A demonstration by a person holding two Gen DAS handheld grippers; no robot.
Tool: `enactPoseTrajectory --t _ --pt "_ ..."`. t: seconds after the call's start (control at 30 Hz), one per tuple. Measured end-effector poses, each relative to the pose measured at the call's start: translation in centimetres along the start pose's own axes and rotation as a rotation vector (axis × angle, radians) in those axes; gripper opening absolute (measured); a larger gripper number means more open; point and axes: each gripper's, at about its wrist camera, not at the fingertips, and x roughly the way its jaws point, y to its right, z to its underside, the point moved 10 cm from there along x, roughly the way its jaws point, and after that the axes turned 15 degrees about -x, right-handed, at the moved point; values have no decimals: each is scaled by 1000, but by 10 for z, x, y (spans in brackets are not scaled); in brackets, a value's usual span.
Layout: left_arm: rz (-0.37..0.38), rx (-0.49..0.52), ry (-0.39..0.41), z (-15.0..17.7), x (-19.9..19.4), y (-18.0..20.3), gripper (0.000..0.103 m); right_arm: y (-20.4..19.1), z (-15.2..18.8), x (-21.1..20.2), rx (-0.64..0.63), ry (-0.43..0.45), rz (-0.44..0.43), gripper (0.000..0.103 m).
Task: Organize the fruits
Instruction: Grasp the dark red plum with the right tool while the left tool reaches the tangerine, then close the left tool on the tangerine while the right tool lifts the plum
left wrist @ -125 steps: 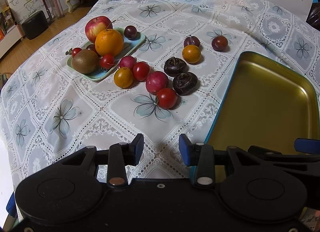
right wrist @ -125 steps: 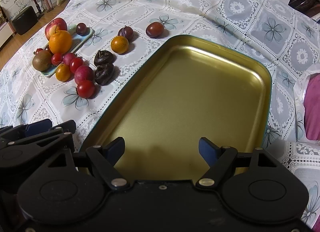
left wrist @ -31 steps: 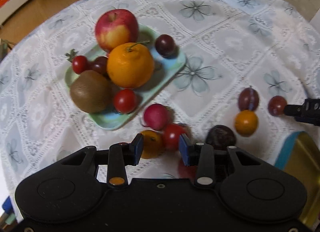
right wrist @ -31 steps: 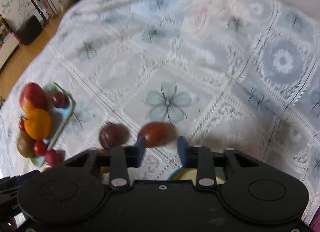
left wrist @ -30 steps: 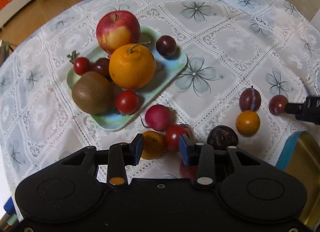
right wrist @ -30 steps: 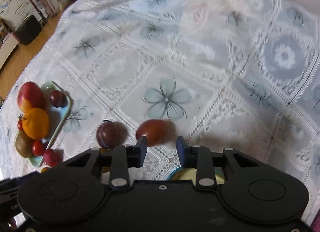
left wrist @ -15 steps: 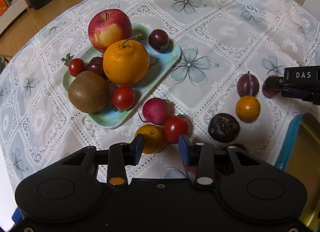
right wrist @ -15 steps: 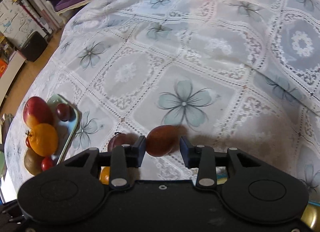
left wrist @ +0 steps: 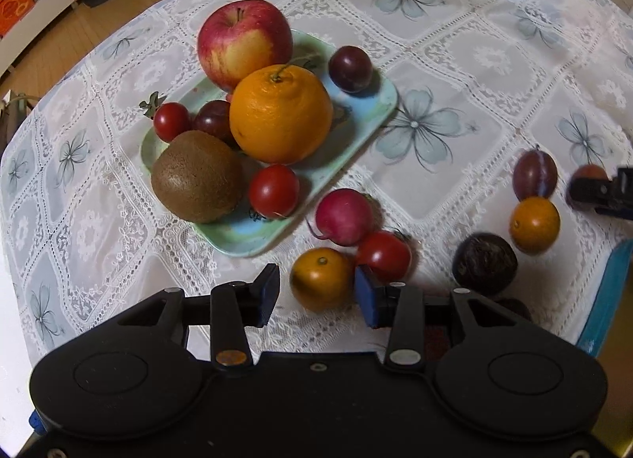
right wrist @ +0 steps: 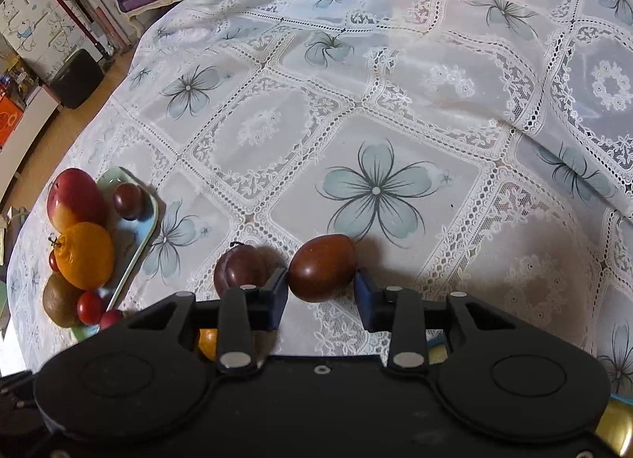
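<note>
My left gripper (left wrist: 315, 292) is open, its jaws on either side of a small orange fruit (left wrist: 321, 278) that lies on the tablecloth. A red tomato (left wrist: 383, 254) touches the right jaw's far side, next to a pink radish (left wrist: 343, 216). My right gripper (right wrist: 320, 294) is open around a reddish-brown plum (right wrist: 321, 267); the left pad touches it, the right pad stands just off. A purple plum (right wrist: 240, 268) lies just left of it. The gold tray's blue rim (left wrist: 605, 292) shows at the right edge.
A pale green plate (left wrist: 356, 129) holds an apple (left wrist: 244, 42), a large orange (left wrist: 281, 114), a kiwi (left wrist: 197, 175), cherry tomatoes and dark plums. A dark wrinkled fruit (left wrist: 484, 264), another small orange (left wrist: 534, 224) and a purple plum (left wrist: 535, 175) lie to the right.
My left gripper has moved forward and down so the small orange fruit now sits between its jaws. My right gripper has closed in around the reddish-brown plum.
</note>
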Motion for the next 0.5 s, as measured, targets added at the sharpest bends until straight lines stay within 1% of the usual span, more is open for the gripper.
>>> enactPoseTrajectory --t 0.17,0.23,0.33,0.37,0.5 --pt "-26 -43 -16 -3 11 -7 49 2 2 0 12 -8 -4 37" --pt "-20 -41 -52 2 18 -4 49 2 3 0 15 -10 -4 37" --pt "-32 -15 -45 2 21 2 47 1 3 -1 14 -5 3 37" --pt "-26 -14 -38 1 20 4 45 1 4 -1 14 -3 6 37" --pt "19 -47 -38 -1 17 5 45 0 4 -2 1 4 18 36"
